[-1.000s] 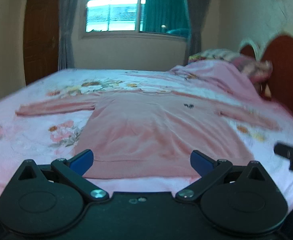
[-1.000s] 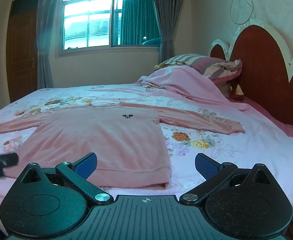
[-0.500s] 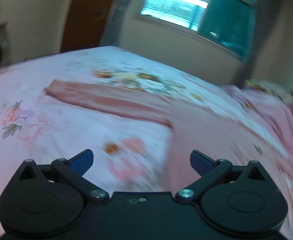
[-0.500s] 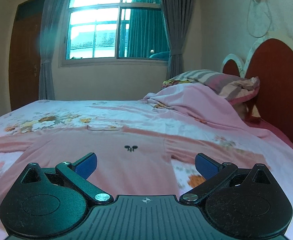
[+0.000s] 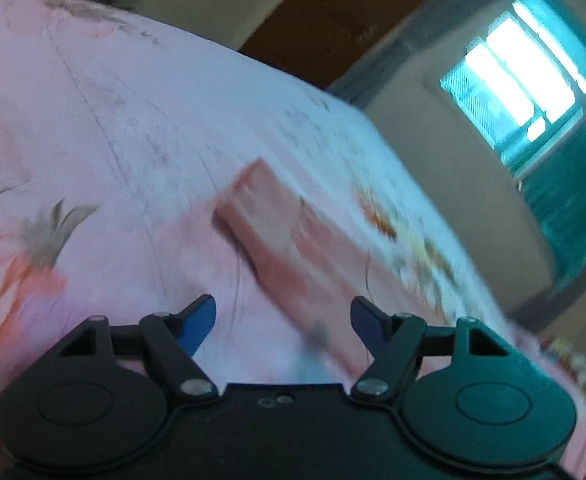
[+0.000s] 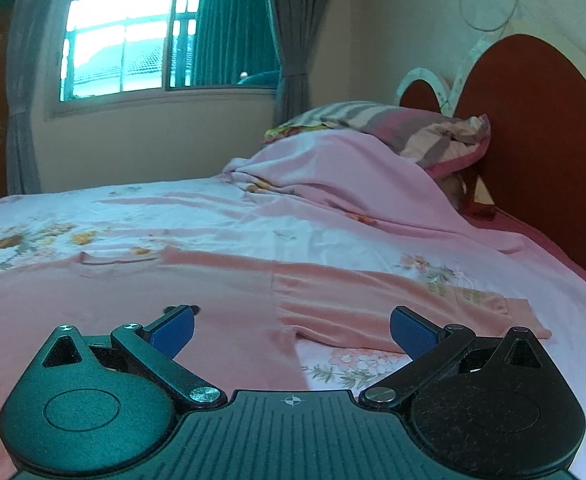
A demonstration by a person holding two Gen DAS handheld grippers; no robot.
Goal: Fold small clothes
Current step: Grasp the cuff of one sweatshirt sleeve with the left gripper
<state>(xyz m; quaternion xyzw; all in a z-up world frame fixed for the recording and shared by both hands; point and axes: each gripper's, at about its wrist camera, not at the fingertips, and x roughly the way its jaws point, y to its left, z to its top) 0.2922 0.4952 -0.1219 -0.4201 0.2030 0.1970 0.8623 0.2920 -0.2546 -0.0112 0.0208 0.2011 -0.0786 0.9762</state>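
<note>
A pink long-sleeved top [image 6: 141, 292] lies flat on the bed with both sleeves spread out. My right gripper [image 6: 291, 330] is open and empty, low over the top where its right sleeve [image 6: 393, 300] joins the body. My left gripper [image 5: 283, 322] is open and empty, tilted, just short of the cuff end of the left sleeve [image 5: 289, 236], which runs up and to the right in a blurred view.
The floral pink bedsheet [image 6: 473, 364] covers the bed. A bunched pink blanket [image 6: 333, 176] and striped pillow [image 6: 413, 132] lie by the red headboard [image 6: 533, 140]. A window [image 6: 165, 36] and curtains are behind. A brown door [image 5: 325, 28] shows in the left wrist view.
My left gripper swung left from the hem to the left sleeve's cuff and tilted. My right gripper moved forward over the top toward the right armpit. Both stayed open.
</note>
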